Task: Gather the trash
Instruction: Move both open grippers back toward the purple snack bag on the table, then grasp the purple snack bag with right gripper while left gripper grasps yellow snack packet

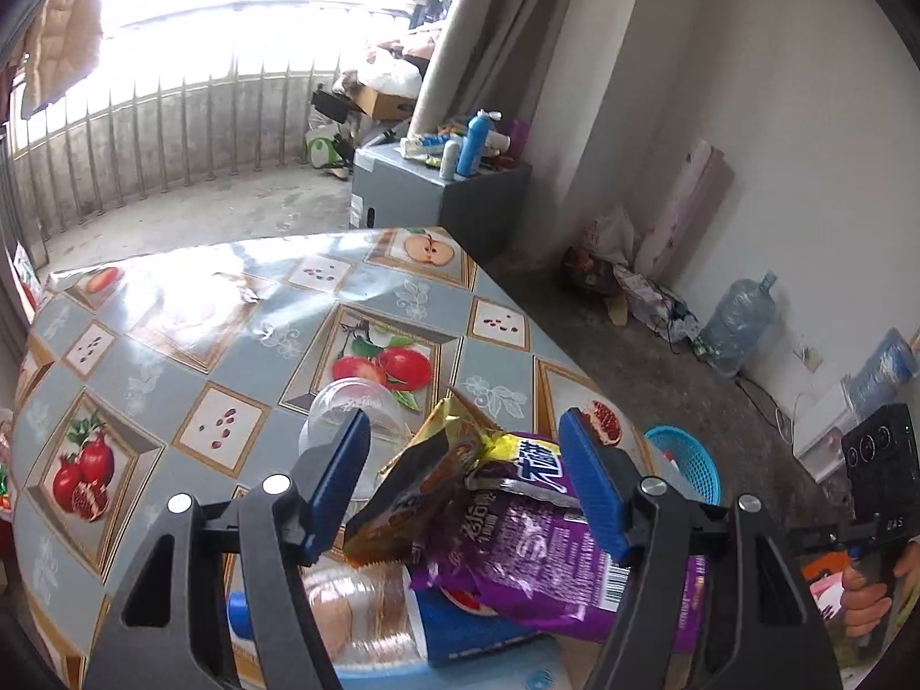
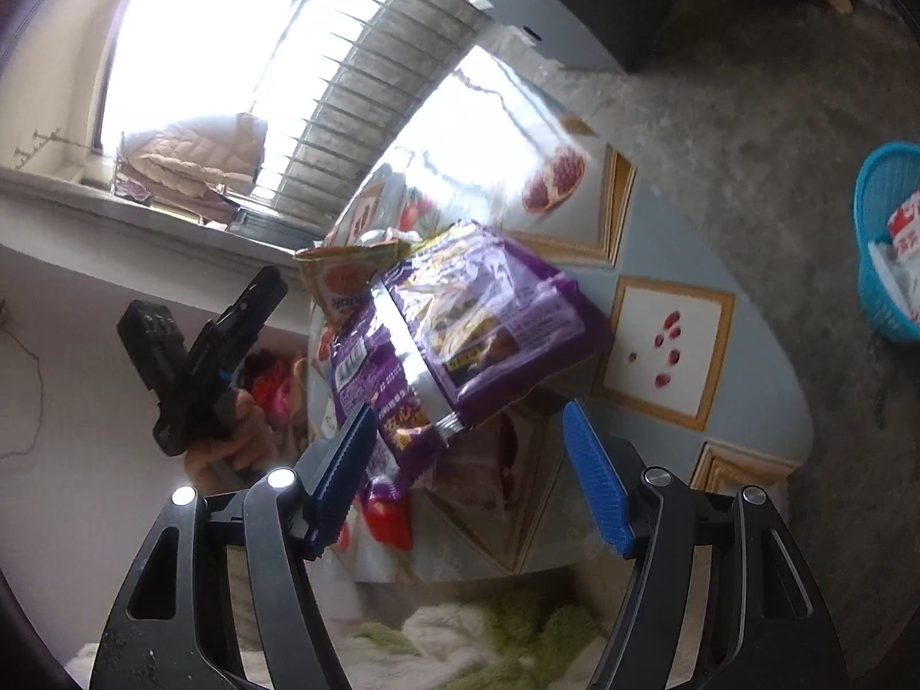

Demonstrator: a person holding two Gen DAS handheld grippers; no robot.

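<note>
Purple foil front and centre: purple snack bag (image 1: pixel 535 546) lying crumpled on the fruit-patterned surface (image 1: pixel 190 310), heaped with a brown-and-gold wrapper (image 1: pixel 425 483) leaning against it, a clear plastic bottle with a blue label (image 1: pixel 379 621) underneath, and a clear plastic cup (image 1: pixel 351 408) on its side just behind. Left gripper (image 1: pixel 466 483) poised over the heap, fingers (image 1: pixel 339 483) spread wide either side of the wrappers, pinching nothing. Right gripper (image 2: pixel 471 477) aimed at the same pile from the other side, fingers (image 2: pixel 595 483) likewise spread, nothing between the pads, purple bag just beyond the tips. Over by the surface's edge, down on the concrete floor: blue mesh basket (image 2: pixel 874 299), already holding what looks like a red-and-white packet (image 2: pixel 905 230) and some pale paper, so collecting seemingly under way but far from finished. Still to go, by the look of it: both wrappers, the bottle, the cup, all sitting on the surface, none lifted. Basket well apart from the pile, so a carry across the edge needed for each piece. Light, slippery foil, likely to slide or crumple under a pinch; bottle liable to roll once the bags come off it.
</note>
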